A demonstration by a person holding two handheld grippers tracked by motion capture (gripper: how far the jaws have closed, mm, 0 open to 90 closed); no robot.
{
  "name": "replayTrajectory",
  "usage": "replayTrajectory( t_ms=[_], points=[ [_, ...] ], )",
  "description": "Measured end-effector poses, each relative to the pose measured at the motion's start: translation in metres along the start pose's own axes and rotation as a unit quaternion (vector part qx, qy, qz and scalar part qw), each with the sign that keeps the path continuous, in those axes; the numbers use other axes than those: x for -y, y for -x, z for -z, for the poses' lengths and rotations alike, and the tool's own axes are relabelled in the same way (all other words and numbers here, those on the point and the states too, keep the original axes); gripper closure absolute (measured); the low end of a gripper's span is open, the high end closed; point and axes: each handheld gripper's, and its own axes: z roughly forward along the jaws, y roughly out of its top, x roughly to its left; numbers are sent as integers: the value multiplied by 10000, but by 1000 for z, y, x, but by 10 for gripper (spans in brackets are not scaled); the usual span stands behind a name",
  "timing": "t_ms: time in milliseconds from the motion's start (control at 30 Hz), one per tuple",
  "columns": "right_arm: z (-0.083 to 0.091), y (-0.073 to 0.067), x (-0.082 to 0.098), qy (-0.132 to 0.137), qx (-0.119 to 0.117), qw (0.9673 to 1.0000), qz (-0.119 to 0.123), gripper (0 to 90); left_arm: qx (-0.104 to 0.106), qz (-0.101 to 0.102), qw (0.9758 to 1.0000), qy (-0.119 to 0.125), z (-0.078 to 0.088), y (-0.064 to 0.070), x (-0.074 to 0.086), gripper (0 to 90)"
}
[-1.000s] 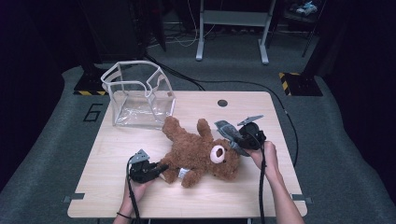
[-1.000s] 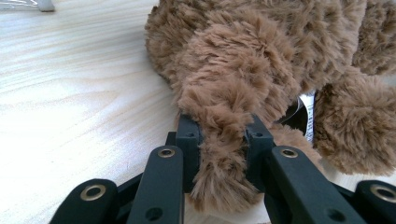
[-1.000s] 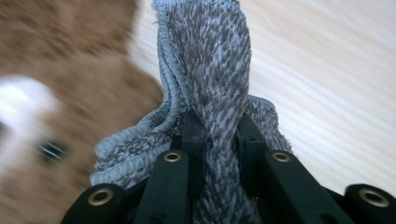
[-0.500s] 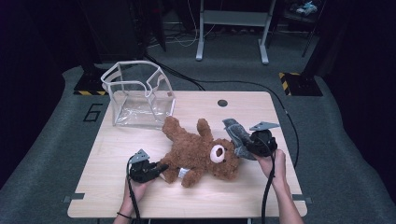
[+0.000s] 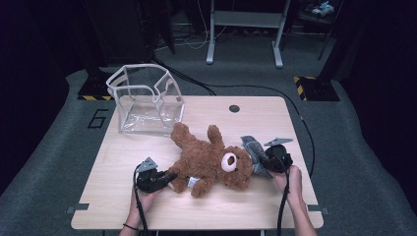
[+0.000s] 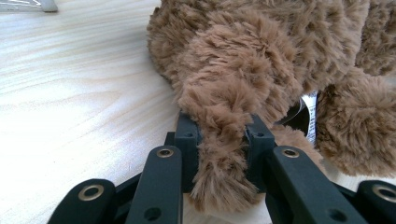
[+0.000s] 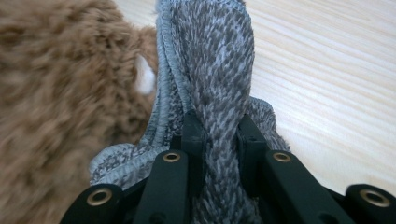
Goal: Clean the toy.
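The left gripper [image 6: 219,140] pinches a limb of the soft, light teddy bear [image 5: 211,162] while the right gripper [image 7: 219,135] clamps the limp grey cloth [image 7: 210,70] (both squash easily) beside its head.

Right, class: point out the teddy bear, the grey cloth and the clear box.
teddy bear [image 5: 204,164], high view, on its belly
grey cloth [image 7: 219,60], right gripper view, on the fold above the claw
clear box [image 5: 142,81], high view, on its rim
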Motion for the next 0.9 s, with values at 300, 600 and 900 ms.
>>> replayTrajectory(
  t_ms=[300, 600, 900],
  points=[
    [42, -29, 7, 717, -361, 9966, 170, 775, -6, 1, 10000, 2, 0, 0, 0, 732],
    [18, -41, 25, 280, -215, 9992, 174, 778, 2, -21, 10000, 1, 0, 0, 0, 732],
    [1, -15, 47, -89, 197, 9997, -73, 779, -7, -22, 10000, -1, 0, 0, 0, 731]
  ],
)
